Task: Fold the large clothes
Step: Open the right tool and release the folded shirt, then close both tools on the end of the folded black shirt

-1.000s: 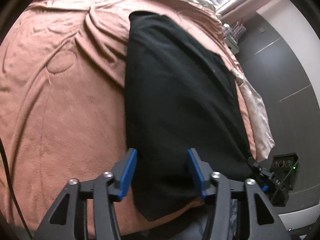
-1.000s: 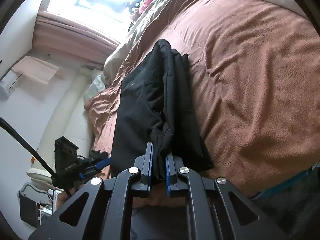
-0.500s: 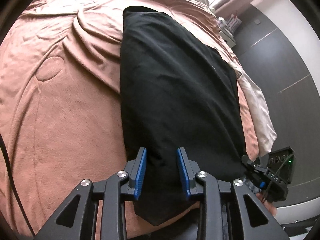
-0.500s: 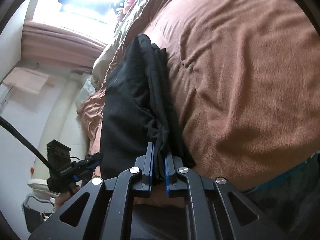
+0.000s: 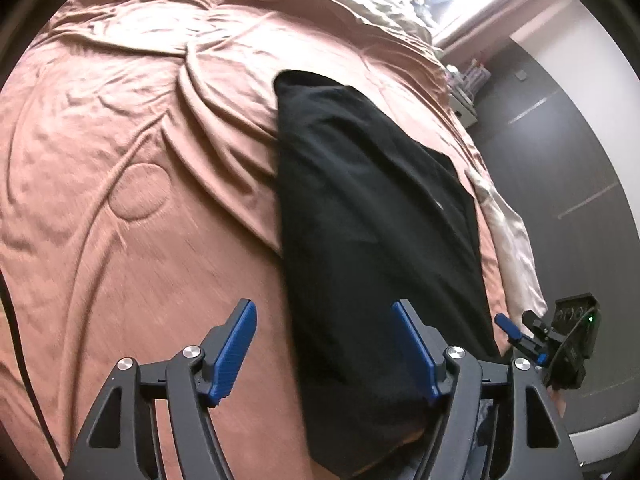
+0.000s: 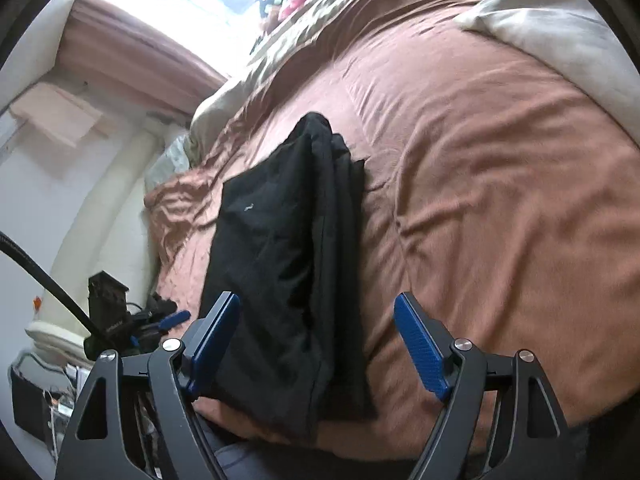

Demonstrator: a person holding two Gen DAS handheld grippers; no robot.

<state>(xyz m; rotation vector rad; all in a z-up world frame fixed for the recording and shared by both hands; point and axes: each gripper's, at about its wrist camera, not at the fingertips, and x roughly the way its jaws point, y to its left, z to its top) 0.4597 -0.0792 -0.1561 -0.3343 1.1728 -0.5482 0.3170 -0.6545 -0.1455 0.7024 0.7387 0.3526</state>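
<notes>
Right gripper (image 6: 318,344) jaws spread wide, blue pads (image 6: 420,348) clear of fabric; black garment (image 6: 288,264) lies folded in a long narrow stack on the brown bedspread (image 6: 480,184), layered edges showing along its right side; near end between the pads; left gripper (image 6: 160,320) visible at left beyond bed edge; beige pillow (image 6: 560,40) upper right.

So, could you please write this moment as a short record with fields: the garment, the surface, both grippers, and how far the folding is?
garment: black garment, folded lengthwise into a long narrow strip, lying flat
surface: brown bedspread, wrinkled
left gripper: open, over the strip's near end, holding nothing
right gripper: open, over the near end, holding nothing
visible layers: stacked edges show along the strip's right side in the right wrist view
folding: long strip laid down; crosswise folds not yet done
</notes>
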